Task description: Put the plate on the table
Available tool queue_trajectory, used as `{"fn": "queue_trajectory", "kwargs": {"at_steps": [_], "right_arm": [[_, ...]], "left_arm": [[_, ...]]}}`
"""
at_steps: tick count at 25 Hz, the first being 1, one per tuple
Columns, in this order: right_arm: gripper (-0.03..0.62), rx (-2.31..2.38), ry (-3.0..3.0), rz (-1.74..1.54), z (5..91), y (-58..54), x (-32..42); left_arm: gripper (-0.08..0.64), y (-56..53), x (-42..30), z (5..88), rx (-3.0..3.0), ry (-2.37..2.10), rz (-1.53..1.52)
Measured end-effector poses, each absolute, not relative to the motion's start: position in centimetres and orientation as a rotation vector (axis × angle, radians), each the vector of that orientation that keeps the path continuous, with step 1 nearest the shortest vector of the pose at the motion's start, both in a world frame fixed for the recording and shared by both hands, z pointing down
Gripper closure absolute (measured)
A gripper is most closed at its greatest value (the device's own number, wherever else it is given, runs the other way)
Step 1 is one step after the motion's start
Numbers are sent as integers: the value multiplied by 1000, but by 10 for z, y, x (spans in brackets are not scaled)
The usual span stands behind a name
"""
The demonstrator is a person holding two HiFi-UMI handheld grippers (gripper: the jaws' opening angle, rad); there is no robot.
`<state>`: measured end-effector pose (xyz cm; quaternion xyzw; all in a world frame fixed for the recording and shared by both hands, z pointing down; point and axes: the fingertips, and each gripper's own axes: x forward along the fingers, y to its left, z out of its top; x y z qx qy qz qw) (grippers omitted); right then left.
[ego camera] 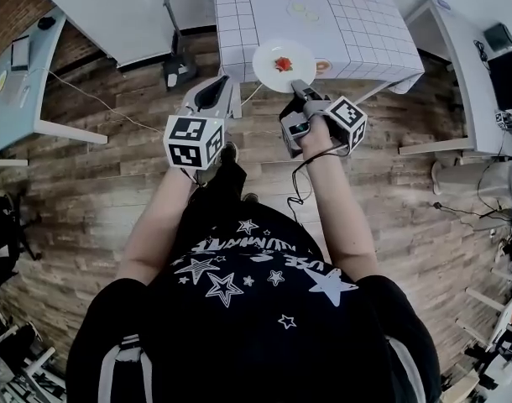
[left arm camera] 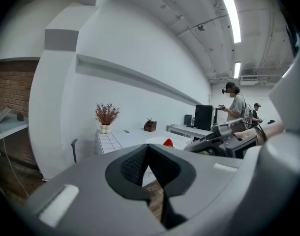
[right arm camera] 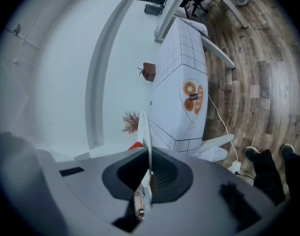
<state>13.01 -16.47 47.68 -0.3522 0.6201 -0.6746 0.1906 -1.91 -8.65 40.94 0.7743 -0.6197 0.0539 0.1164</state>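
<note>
A wood-plank floor fills the room. At twelve o'clock from the person, who wears a black shirt with stars, stands the table under a white grid-patterned cloth.

The plate is white and round. It hangs at the six o'clock edge of the table, partly over the cloth and partly over the floor. I cannot tell whether it touches the cloth.

The right gripper has the plate by its five o'clock rim. In the right gripper view the jaws are pressed together on the thin white rim, which stands edge-on between the dark pads.

The left gripper sits at nine o'clock of the right one, over the floor just short of the table edge and apart from the plate. Its own view shows the jaws closed tip to tip with nothing between them.

Each gripper carries a marker cube, the left cube and the right cube, at six o'clock of its jaws.

A small red piece lies at the plate's centre.
</note>
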Motion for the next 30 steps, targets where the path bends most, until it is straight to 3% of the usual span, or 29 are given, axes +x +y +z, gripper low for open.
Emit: {"fn": "queue_trajectory", "kwargs": {"at_steps": [23, 30], "right_arm": [[574, -1032, 1823, -1844, 488, -300, 85], [574, -1040, 1829, -1870, 475, -351, 32]], "left_arm": [[551, -235, -62, 435, 2270, -1779, 70], [551, -295, -114, 419, 2263, -1774, 88]]}}
